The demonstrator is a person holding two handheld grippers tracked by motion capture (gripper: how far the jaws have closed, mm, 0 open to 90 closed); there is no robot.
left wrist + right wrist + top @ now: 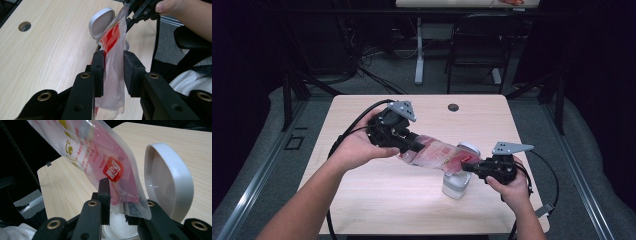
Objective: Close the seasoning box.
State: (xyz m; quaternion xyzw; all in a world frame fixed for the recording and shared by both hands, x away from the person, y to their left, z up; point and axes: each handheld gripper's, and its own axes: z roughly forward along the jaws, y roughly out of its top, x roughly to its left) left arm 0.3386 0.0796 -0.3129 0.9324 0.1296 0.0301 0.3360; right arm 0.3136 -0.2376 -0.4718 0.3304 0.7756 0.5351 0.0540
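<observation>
A clear plastic pouch (pixel 436 154) with red print and a pale powdery filling is held in the air above the middle of the wooden tabletop (pixel 362 200), stretched between two hand-held grippers and sloping down to the person's right. Its lower end hangs over a small clear jar (pixel 456 184) whose white hinged lid (pixel 170 182) stands flipped open; white grains already lie in the jar. The left gripper (pixel 113 72) is clamped on the upper, fuller end of the pouch, its black pads pressing the film from both sides. The right gripper (pixel 117 205) pinches the lower corner beside the red logo, directly over the jar mouth; its jaws stand close on the film, though how firmly they press is hard to tell. To pour well, I would judge that the low corner should stay centred over the jar's opening and clear of the lid, while the left end is raised gently so the contents slide rather than rush. The left hand (pixel 357 147) reaches in with the forearm angled across the tabletop, gripper pointing right; the right hand (pixel 509 187) sits low by the jar, gripper pointing left toward the pouch.
</observation>
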